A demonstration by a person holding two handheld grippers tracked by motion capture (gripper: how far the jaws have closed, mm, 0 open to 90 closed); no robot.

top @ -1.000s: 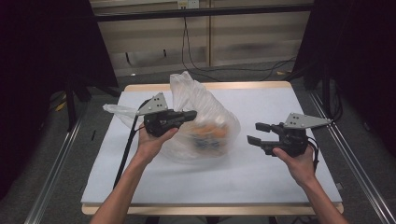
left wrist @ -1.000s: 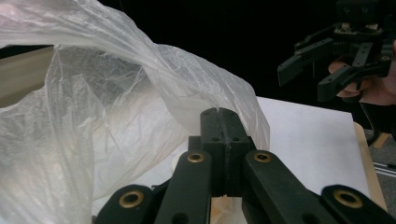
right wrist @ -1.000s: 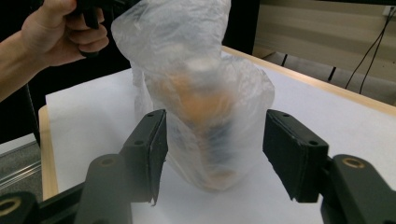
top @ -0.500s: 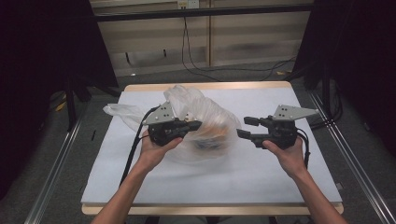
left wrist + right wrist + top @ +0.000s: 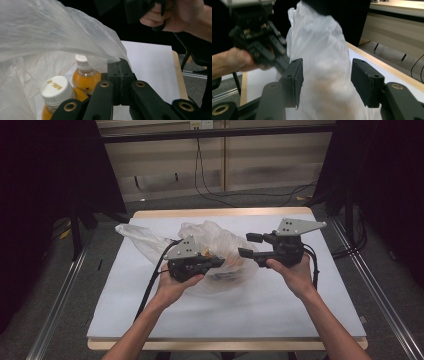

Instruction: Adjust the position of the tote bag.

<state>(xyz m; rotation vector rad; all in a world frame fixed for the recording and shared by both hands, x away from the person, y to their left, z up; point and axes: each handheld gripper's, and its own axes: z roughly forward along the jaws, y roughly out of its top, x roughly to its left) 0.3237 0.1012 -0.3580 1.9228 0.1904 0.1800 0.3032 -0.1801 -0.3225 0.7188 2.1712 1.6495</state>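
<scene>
High view: a clear plastic bag (image 5: 210, 245) lies near the middle of the white counter (image 5: 280, 315), slightly to the left, with orange showing through its film. The left hand-held gripper (image 5: 216, 262) is held at the bag's near left side; the right hand-held gripper (image 5: 248, 245) faces it from the right, just beside the bag's right edge.

Left gripper view: the left hand-held gripper's (image 5: 120, 72) jaws are pressed together, pinching a fold of the plastic bag (image 5: 50, 32). Under the film stand two bottles of orange drink with white caps, a nearer bottle (image 5: 56, 95) and a farther bottle (image 5: 85, 75).

Right gripper view: the right hand-held gripper's (image 5: 325, 83) jaws stand wide apart, with the raised bag (image 5: 322, 55) between them, and the left hand-held gripper (image 5: 259, 42) at the far left.
</scene>
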